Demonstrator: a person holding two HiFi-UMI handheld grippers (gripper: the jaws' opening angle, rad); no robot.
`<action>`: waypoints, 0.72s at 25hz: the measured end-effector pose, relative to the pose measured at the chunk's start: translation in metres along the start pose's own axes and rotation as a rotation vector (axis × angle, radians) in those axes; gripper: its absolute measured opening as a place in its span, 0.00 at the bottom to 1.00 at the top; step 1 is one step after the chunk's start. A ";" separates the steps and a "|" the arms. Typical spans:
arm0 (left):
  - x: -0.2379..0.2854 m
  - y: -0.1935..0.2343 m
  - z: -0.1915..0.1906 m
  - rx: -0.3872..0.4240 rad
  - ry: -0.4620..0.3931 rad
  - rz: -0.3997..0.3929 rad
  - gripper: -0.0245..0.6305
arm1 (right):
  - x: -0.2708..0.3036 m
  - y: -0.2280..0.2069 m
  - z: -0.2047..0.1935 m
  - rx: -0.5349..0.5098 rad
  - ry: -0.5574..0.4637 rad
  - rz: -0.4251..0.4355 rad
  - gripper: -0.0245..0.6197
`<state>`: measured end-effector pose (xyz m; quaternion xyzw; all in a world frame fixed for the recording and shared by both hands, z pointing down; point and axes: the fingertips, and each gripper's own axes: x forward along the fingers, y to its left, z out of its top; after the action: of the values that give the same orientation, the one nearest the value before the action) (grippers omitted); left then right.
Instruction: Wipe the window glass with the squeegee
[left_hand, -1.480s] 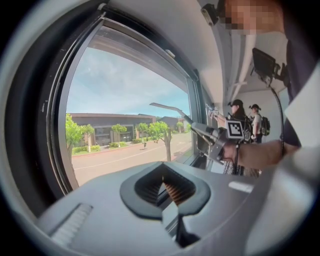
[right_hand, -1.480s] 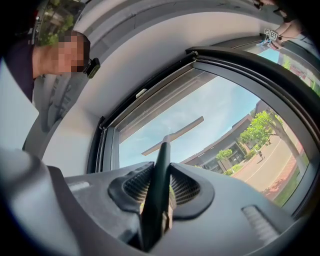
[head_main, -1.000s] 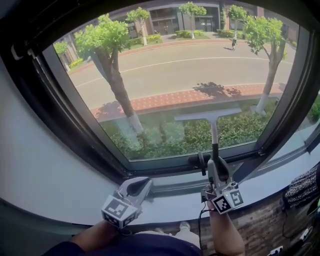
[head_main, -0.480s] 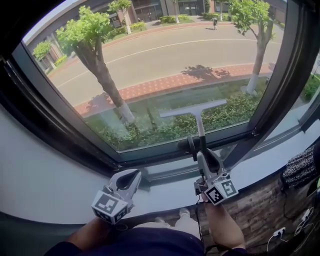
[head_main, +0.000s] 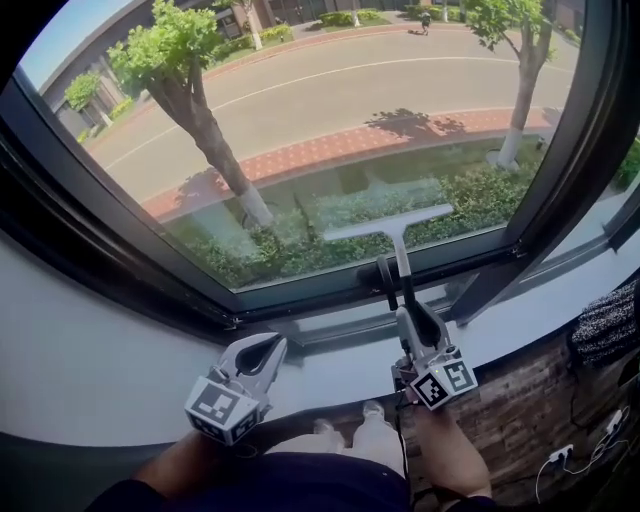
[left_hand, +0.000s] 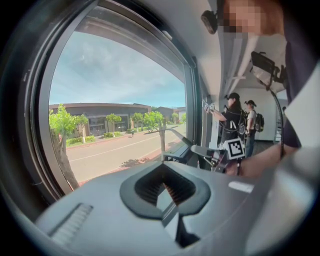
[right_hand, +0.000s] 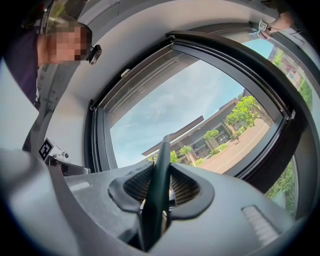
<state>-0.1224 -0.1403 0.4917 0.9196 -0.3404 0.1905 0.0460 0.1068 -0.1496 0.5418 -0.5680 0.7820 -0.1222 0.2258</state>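
Low on the window glass (head_main: 330, 120) lies the squeegee (head_main: 390, 228) blade, light and stiff by the look. The right gripper (head_main: 408, 312) clamps its dark handle (head_main: 404, 272), the sensible hold; the left gripper (head_main: 268, 350) is closed, empty

- The place was an upper-floor room in what looked like an office or institutional building.
- A wide pane of clear window glass (head_main: 330, 130) in a thick black metal frame (head_main: 110, 260) looked steeply down on a grey asphalt road (head_main: 350, 85), a red brick pavement (head_main: 330, 145), leafy green street trees (head_main: 170, 50) and a clipped green hedge (head_main: 330, 235).
- A plain white wall (right_hand: 70, 115) surrounded the window, with a smooth pale grey window sill (head_main: 520, 345) below it.
- Two people in dark caps (left_hand: 233, 120) stood further along the same row of windows.
- White wall sockets (head_main: 560, 455) with dark cables sat under the sill.
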 end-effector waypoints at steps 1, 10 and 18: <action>-0.001 -0.001 -0.001 -0.001 0.005 -0.002 0.05 | -0.003 -0.001 -0.004 0.006 0.010 -0.007 0.20; 0.000 -0.007 -0.019 -0.036 0.043 -0.007 0.05 | -0.016 -0.022 -0.031 0.061 0.100 -0.046 0.20; -0.002 -0.006 -0.029 -0.073 0.037 -0.018 0.05 | -0.021 -0.033 -0.040 0.099 0.166 -0.086 0.20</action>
<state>-0.1294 -0.1287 0.5180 0.9167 -0.3378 0.1946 0.0875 0.1197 -0.1433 0.5952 -0.5772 0.7658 -0.2171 0.1827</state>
